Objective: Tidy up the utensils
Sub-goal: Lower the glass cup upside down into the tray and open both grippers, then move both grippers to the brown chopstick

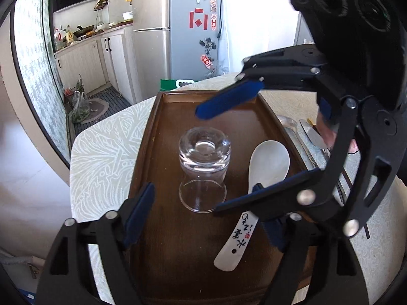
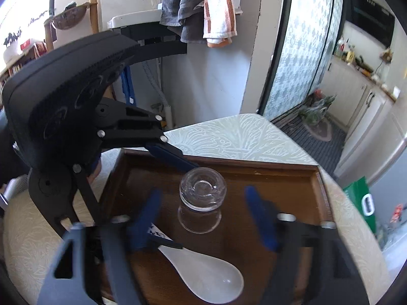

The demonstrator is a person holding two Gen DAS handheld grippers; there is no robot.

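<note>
Left wrist view is showing the left gripper point(image 1: 203, 218) wide open, holding nothing. The right gripper point(image 1: 216, 162) is gaping around the upside-down glass point(image 1: 203, 167), beside the spoon point(image 1: 264, 170) on the tray point(image 1: 157, 132).

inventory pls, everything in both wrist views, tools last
tray: 1, dark brown wood, on the table.
glass: 1, clear, upside down, middle of the tray.
spoon: 1, white ceramic with writing on the handle, lying on the tray beside the glass.
metal cutlery: several pieces, silver, on the table next to the tray; exact count unclear.
table: 1, pale patterned cloth.
fridge: 1, silver, with magnets, behind the table.
towels: 2, grey and orange-white, hanging on the wall.
green bag: 1, on the floor past the table.
left tool: 1, black with blue pads, open, facing the glass.
right tool: 1, black with blue pads, open, either side of the glass, not touching.
</note>
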